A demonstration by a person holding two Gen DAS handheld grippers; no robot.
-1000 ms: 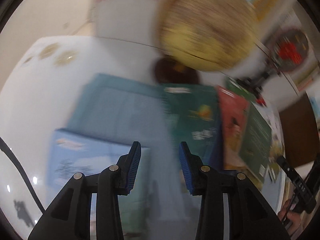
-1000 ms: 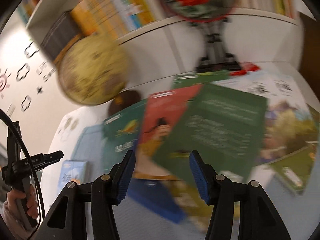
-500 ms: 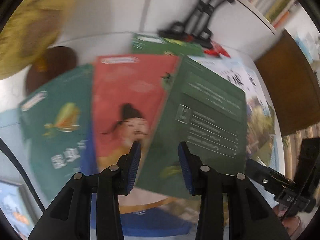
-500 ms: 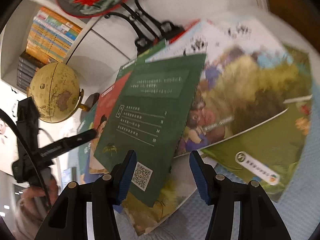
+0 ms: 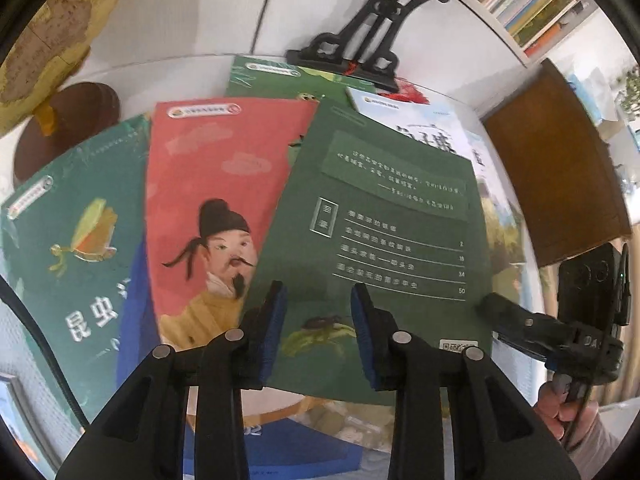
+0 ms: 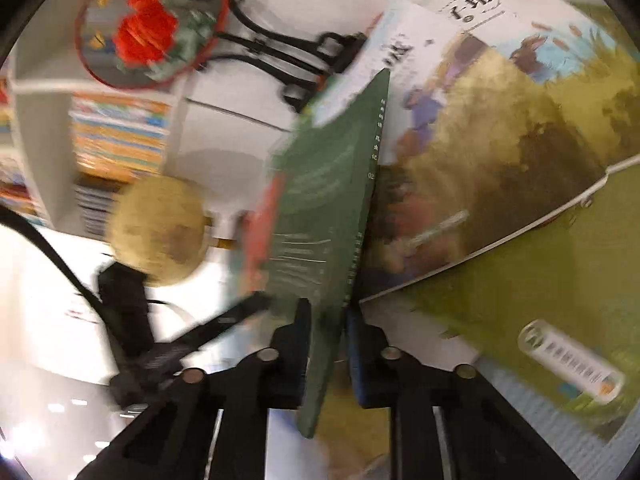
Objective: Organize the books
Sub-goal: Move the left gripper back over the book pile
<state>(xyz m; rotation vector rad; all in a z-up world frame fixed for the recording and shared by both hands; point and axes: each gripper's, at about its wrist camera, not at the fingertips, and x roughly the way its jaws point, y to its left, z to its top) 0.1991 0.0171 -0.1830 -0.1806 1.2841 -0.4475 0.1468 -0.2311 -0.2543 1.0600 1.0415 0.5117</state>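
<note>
Dark green paperback book [image 5: 372,240]: top of the overlapped spread, beside the red portrait-cover book [image 5: 216,208].
Right hand-held gripper [image 6: 326,344]: jaws closing — the green book's edge between them, pads touching.
Left hand-held gripper [image 5: 318,312]: jaws closing — nothing between, above the green cover.

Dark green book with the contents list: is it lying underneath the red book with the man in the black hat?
No: in the left wrist view the dark green book overlaps the right edge of the red book, lying on top of it.

Left wrist cam looks steeply down, close over the spread books; right cam, rolled and lower, sights along the dark green book [image 5: 380,248], seen by both.
</note>
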